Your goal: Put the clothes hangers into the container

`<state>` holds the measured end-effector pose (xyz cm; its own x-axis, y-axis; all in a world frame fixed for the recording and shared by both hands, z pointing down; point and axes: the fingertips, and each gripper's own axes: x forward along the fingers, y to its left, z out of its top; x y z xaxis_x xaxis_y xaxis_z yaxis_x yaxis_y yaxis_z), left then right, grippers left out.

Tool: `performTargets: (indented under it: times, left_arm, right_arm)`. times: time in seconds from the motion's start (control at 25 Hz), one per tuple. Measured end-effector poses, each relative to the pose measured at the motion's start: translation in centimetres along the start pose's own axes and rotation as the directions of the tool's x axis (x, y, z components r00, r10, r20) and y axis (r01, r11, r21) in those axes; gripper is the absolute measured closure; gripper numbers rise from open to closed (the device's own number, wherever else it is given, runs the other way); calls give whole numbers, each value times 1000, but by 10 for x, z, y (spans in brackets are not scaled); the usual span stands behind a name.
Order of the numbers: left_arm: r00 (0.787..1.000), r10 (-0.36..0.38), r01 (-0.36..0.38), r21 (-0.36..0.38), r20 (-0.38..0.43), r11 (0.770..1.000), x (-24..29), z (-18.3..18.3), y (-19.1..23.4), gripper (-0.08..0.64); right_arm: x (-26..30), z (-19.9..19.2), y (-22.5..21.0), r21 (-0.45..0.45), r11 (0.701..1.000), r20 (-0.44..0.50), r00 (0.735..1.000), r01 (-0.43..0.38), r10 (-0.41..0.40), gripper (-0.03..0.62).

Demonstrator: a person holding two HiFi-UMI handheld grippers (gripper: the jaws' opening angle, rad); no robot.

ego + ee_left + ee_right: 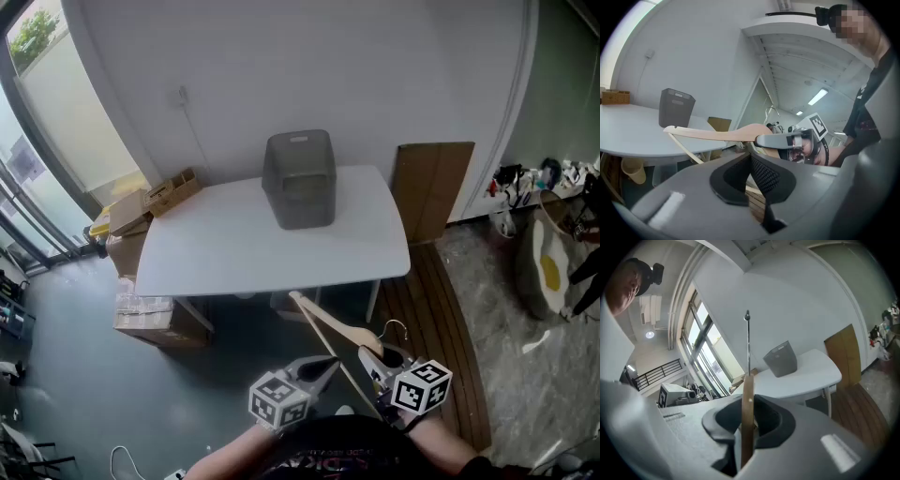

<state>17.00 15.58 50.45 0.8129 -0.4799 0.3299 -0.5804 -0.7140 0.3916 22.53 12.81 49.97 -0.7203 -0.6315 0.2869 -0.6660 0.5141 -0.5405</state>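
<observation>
Looking down in the head view, we see the wooden hanger (314, 314) low in front of the white table (216, 244), well apart from the grey container (300, 178) that stands upright on it. The right gripper (372, 361) holds the hanger near its hook, and the left gripper (319, 373) is just beside. In the left gripper view, its jaws are closed together with nothing between them. In the right gripper view, the jaws clamp the hanger, which we see edge-on with its hook pointing up.
</observation>
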Motion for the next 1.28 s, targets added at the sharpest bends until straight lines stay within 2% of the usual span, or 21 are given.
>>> performTargets:
  times: [1.28]
  left_arm:
    - [1000, 2, -2, -12, 14, 1000, -18, 0, 10, 560]
  right_arm:
    - [15, -4, 15, 2, 1000, -12, 1000, -2, 2, 537]
